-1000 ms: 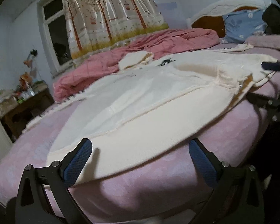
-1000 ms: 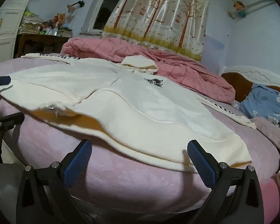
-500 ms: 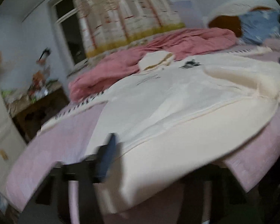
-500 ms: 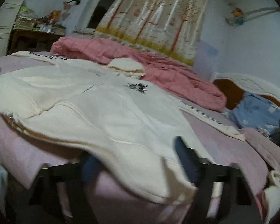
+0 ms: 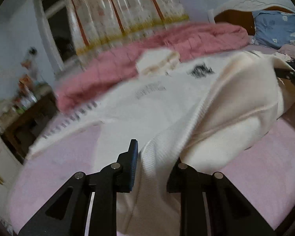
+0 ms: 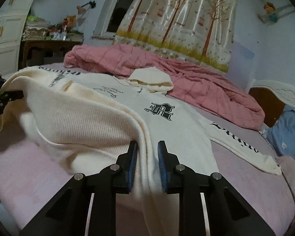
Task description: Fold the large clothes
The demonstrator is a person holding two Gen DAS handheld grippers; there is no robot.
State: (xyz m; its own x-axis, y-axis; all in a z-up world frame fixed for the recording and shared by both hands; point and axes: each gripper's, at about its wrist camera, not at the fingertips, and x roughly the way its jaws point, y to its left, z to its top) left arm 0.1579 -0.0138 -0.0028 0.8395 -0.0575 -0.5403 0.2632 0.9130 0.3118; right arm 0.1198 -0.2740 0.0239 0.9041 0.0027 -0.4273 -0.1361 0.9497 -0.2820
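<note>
A large cream hoodie (image 5: 167, 106) with black lettering lies front-up across the pink bed; it also shows in the right wrist view (image 6: 163, 110). Its ribbed hem is lifted off the sheet and hangs in a fold between the two grippers. My left gripper (image 5: 155, 165) is shut on the hem's left corner; the cloth hides its right fingertip. My right gripper (image 6: 147, 163) is shut on the hem's right corner, with the ribbed band pinched between the blue pads (image 6: 132, 167). The hood (image 6: 151, 79) lies at the far side.
A rumpled pink quilt (image 6: 186, 82) lies behind the hoodie below a tree-print curtain (image 6: 179, 19). A blue pillow (image 6: 291, 131) and the headboard (image 5: 251, 5) are at the bed's right end. A cluttered wooden table (image 6: 49, 45) stands at the left.
Both grippers were open above the hem a second ago. They have moved in, closed on the hem corners and lifted the hem off the sheet.
</note>
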